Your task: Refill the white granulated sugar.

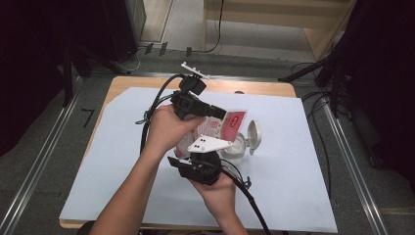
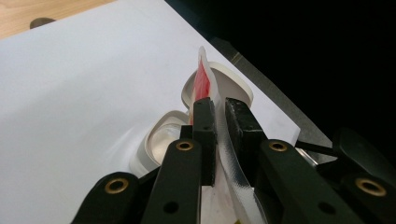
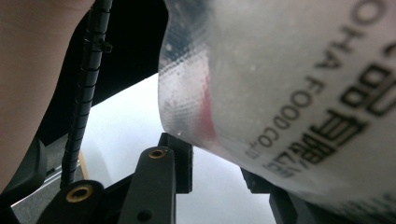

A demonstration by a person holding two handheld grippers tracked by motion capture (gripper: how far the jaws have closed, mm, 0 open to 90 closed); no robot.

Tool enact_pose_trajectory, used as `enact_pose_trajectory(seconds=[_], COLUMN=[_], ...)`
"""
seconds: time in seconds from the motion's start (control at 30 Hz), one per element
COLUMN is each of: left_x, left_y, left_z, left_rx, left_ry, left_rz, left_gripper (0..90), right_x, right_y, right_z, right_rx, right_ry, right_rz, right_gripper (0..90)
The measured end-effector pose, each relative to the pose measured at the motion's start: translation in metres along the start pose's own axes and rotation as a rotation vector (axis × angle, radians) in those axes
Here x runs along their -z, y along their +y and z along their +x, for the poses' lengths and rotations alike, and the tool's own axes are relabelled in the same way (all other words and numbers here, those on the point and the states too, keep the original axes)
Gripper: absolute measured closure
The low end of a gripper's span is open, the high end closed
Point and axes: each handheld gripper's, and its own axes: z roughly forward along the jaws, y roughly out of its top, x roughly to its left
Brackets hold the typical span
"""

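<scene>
On the white sheet (image 1: 122,161): one pouch (image 1: 230,122); one open-lidded tub (image 1: 240,144).

Left gripper (image 2: 219,109) pinches the pouch (image 2: 203,79) edge above a white lidded container (image 2: 161,140).

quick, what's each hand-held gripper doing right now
Left hand-held gripper: closed on the packet, pinching its edge.
Right hand-held gripper: jaws around the packet's lower part; whether they press on it cannot be told.

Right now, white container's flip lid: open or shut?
Open. The round lid is swung back beside the white container, its hollow inner face up; the left gripper view shows the container's mouth uncovered. Contents: cannot tell.
</scene>
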Motion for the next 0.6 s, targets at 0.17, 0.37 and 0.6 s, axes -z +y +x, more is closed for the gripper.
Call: enact_pose_trajectory(seconds=[0.17, 0.37, 0.6], left_x=[-0.001, -0.003, -0.004], left_y=[0.004, 0.012, 0.016], left_z=[-0.001, 0.004, 0.007], left_rx=[-0.006, -0.020, -0.021], left_ry=[0.003, 0.007, 0.015], left_rz=[0.015, 0.069, 0.089], left_gripper=[84.3, 87.9, 88.2], right_x=[0.000, -0.001, -0.001], right_y=[0.001, 0.003, 0.003], right_z=[0.000, -0.003, -0.004], right_rx=[0.001, -0.001, 0.006], right_ry=[0.004, 0.001, -0.005], right_rz=[-0.009, -0.028, -0.041], right_gripper=[66.6, 66.4, 64.2])
